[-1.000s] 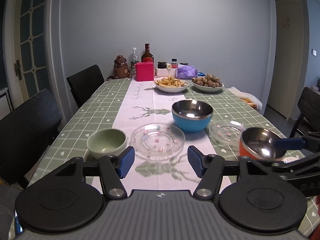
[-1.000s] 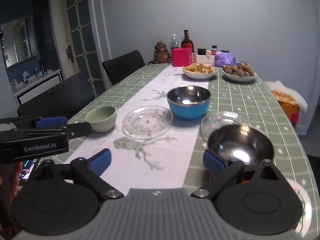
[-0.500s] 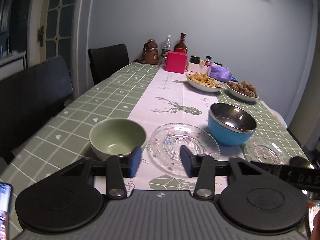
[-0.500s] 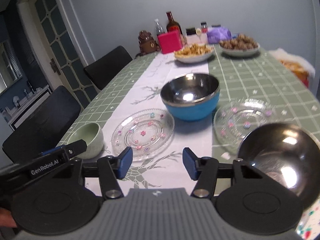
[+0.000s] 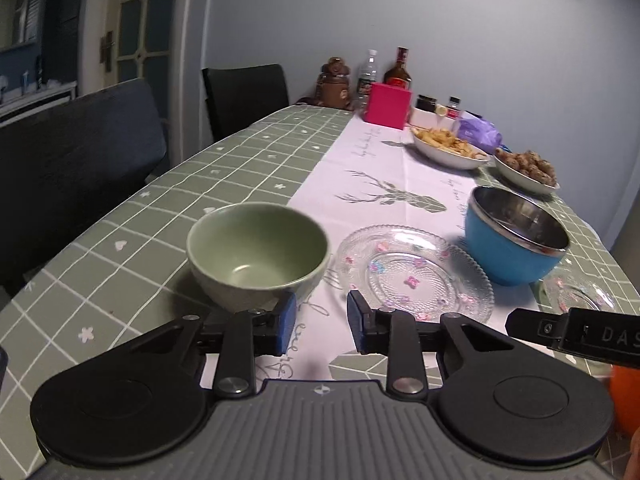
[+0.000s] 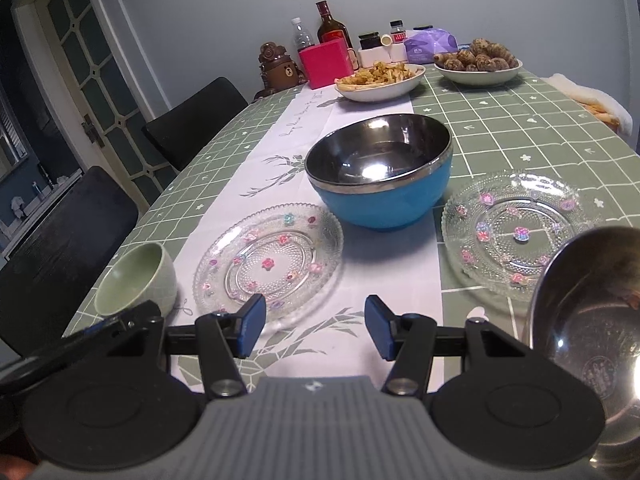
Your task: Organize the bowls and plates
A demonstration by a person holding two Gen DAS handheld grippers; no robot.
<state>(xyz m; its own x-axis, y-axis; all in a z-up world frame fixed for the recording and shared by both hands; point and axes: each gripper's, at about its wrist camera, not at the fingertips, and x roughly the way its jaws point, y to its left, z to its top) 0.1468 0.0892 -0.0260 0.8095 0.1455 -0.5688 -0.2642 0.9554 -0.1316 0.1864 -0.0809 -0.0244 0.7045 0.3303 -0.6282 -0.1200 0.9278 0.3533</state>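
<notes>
Both grippers have been lowered toward the near dishes. The left gripper [image 5: 321, 326], part open, empty and closing, is now set just before the green bowl [image 5: 258, 254]. The right gripper [image 6: 314, 330], half open, empty and closing, faces the glass plate [image 6: 269, 263]. A first pickup seems imminent. Farther off stands the blue bowl [image 6: 382, 170]. "DAS" is read on the other gripper.

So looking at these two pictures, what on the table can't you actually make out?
- Steel bowl, right wrist view: cut off by the right edge and hidden low down by the tool's body.
- Orange thing, left wrist view: only a sliver at the right edge.
- Green bowl, left wrist view: its near base sits behind the left gripper's fingers.
- Jar and bottle labels: too small to read.
</notes>
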